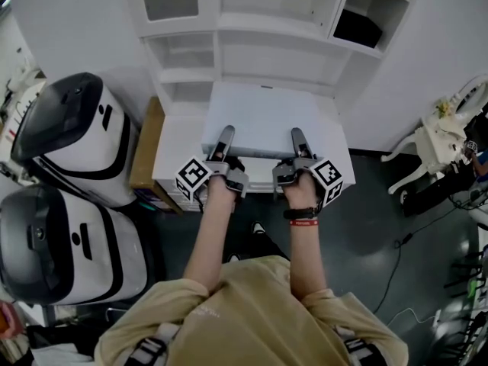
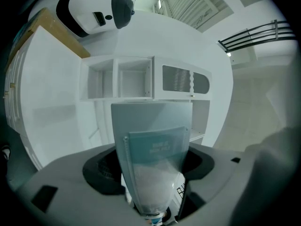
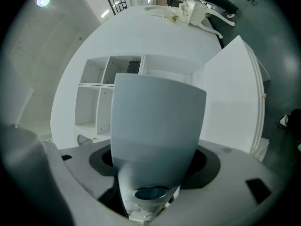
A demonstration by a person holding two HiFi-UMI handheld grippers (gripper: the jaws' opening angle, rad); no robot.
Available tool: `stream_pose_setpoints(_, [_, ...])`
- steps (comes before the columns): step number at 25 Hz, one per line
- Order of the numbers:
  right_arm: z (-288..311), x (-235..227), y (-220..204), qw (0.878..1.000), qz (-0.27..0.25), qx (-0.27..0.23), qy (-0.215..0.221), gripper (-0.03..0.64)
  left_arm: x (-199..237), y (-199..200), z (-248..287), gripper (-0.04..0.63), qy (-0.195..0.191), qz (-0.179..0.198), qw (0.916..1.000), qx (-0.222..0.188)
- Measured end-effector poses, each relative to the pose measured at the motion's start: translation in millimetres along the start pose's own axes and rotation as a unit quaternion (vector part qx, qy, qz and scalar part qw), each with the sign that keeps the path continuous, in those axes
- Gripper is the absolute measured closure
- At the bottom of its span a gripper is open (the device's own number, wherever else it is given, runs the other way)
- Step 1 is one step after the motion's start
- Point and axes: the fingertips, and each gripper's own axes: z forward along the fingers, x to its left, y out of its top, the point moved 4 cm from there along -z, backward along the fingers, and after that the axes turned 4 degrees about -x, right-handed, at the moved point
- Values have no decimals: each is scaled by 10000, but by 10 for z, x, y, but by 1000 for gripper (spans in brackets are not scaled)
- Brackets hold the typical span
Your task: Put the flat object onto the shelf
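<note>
Left claw, right claw clamp board near edge; level, long axis crosswise.

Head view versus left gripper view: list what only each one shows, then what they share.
Only the head view: the person's arms, the right gripper and the whole flat object, with both grippers' fingers on its near edge. Only the left gripper view: a black railing and a slatted panel. Both: the white shelf, the brown board, a white-and-black machine and the left gripper.
</note>
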Motion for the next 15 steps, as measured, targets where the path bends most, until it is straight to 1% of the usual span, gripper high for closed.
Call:
stream_pose_setpoints(5, [251, 31, 74, 9999, 103, 81, 42, 290, -38, 47, 214, 260, 64, 168, 9998, -63])
stream_pose_setpoints(15, [735, 166, 183, 9997, 236, 101, 38, 290, -114, 186, 691, 261, 131, 225, 9995, -165])
